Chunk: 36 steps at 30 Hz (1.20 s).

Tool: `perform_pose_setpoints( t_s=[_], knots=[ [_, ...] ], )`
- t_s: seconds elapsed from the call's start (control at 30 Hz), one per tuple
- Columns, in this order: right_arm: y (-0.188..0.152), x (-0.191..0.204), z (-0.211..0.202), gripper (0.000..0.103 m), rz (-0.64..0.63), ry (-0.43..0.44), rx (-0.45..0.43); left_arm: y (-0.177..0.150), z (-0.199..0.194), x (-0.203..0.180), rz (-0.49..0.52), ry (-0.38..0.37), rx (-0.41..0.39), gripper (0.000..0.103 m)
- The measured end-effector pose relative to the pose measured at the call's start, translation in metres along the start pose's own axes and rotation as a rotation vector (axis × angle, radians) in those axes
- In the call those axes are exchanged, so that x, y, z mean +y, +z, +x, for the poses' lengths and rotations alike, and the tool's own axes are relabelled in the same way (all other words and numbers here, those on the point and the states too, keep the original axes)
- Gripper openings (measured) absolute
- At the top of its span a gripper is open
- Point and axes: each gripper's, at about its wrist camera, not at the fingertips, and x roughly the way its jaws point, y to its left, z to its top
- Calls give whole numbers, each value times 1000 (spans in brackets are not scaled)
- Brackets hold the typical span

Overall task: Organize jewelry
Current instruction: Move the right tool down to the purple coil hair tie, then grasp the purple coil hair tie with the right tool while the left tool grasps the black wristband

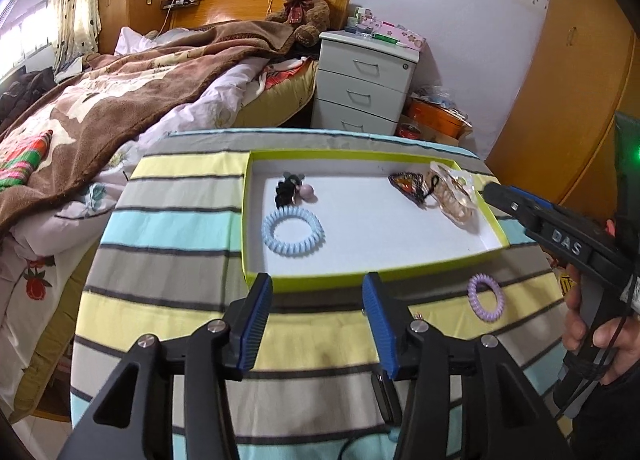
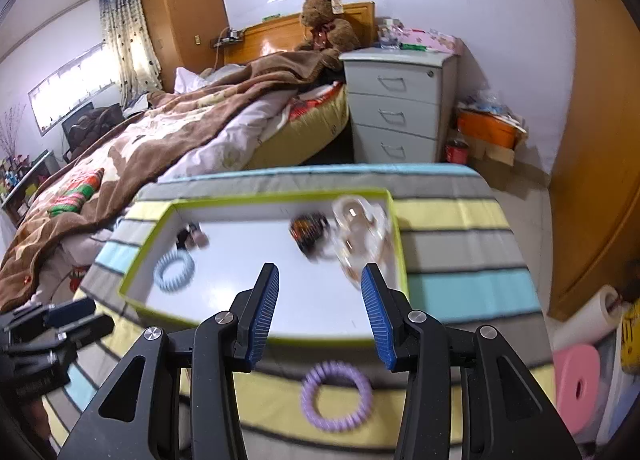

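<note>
A shallow green-rimmed box (image 1: pixel 312 283) (image 2: pixel 132 288) sits on the striped tablecloth. It holds a light blue spiral hair tie (image 1: pixel 293 231) (image 2: pixel 174 271), a black hair tie with a pink bead (image 1: pixel 294 190) (image 2: pixel 192 238), an orange butterfly clip (image 1: pixel 410 186) (image 2: pixel 310 234) and a clear claw clip (image 1: pixel 454 196) (image 2: pixel 362 238). A purple spiral hair tie (image 1: pixel 486 297) (image 2: pixel 336 396) lies on the cloth outside the box's near right corner. My left gripper (image 1: pixel 318 288) is open and empty at the box's near rim. My right gripper (image 2: pixel 320 280) is open and empty above the box and the purple tie; it also shows in the left wrist view (image 1: pixel 490 190).
The striped table (image 1: pixel 160 260) (image 2: pixel 460 244) stands beside a bed with a brown blanket (image 1: pixel 120 100). A white drawer unit (image 1: pixel 364 80) (image 2: pixel 400 100) and an orange bin (image 2: pixel 486 128) stand beyond it. A pink stool (image 2: pixel 576 384) is at the right.
</note>
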Motion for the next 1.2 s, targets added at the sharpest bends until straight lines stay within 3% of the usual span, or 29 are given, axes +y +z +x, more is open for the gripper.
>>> perform_pose_setpoints(
  t_s=[0.47, 0.63, 1.07, 1.2],
  knots=[
    [-54, -32, 8, 44, -1, -83, 115, -38, 0, 2, -18, -50, 60, 51],
    [-63, -34, 19, 44, -12, -95, 156, -52, 1, 1, -20, -79, 93, 51],
    [-68, -25, 16, 44, -77, -130, 161, -64, -2, -27, 26, -127, 130, 53],
    [-70, -22, 13, 32, -100, -121, 160, -65, 3, -34, 47, -99, 142, 53]
  ],
)
